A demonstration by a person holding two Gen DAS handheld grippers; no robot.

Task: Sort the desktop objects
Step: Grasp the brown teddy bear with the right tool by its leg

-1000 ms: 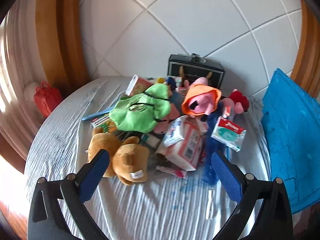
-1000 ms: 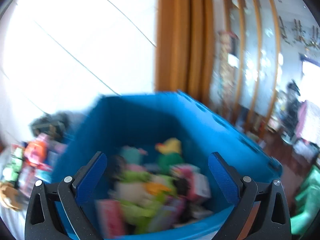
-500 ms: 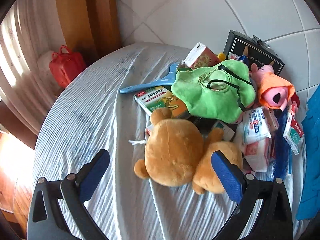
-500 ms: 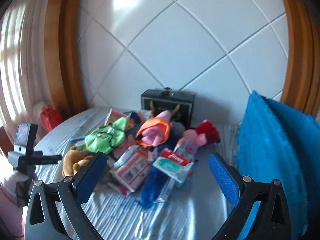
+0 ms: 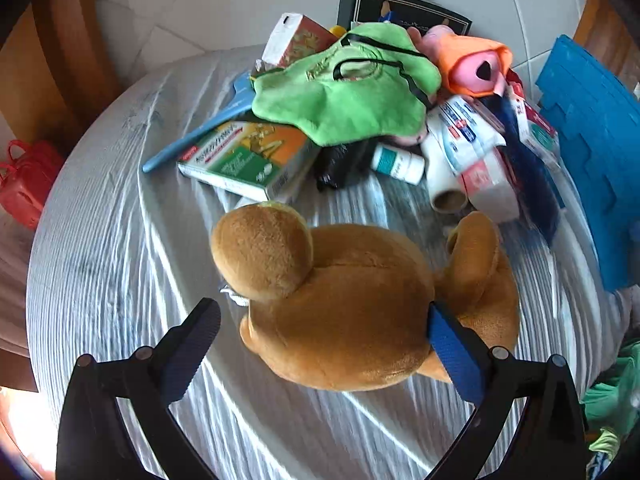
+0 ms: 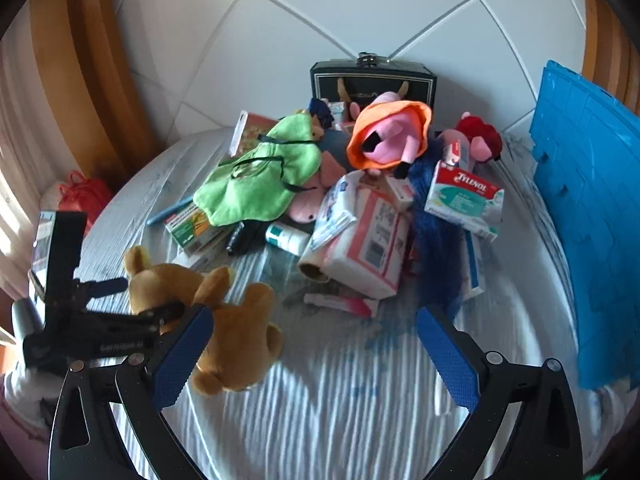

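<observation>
A round table (image 6: 360, 420) under a grey-striped cloth carries a heap of things. In the right wrist view, from the left: the left gripper (image 6: 132, 300) reaches in at the table's left edge, its fingers set around a brown plush bear (image 6: 224, 320) that lies at the near left of the heap. Behind the bear sit a green-and-orange medicine box (image 5: 248, 160), a blue handle (image 5: 192, 140) and a green plush (image 6: 256, 180) with black cords draped over them. Toward the middle lie a small white bottle (image 6: 288, 238), a cardboard tube (image 6: 314, 270) and a pink-and-white pack (image 6: 368, 244), with an orange-hooded pink plush (image 6: 388, 136) above them and a dark case (image 6: 372, 80) against the tiled wall. Further right are a blue furry item (image 6: 436, 248), a Tylenol box (image 6: 464, 196) and a red-and-pink plush (image 6: 480, 140), then a blue crate (image 6: 592, 220) at the table's right edge.

Half a second ago the bear sat beyond the left gripper's fingertips; now the gripper (image 5: 320, 328) has closed in, jaws wide, the right pad touching the bear's flank and the left pad apart from it. The right gripper (image 6: 316, 344) hangs over bare cloth, jaws wide and empty.

In the left wrist view the bear's long axis runs left to right, one rounded ear (image 5: 264, 248) up toward the heap; its face is hidden.
</observation>
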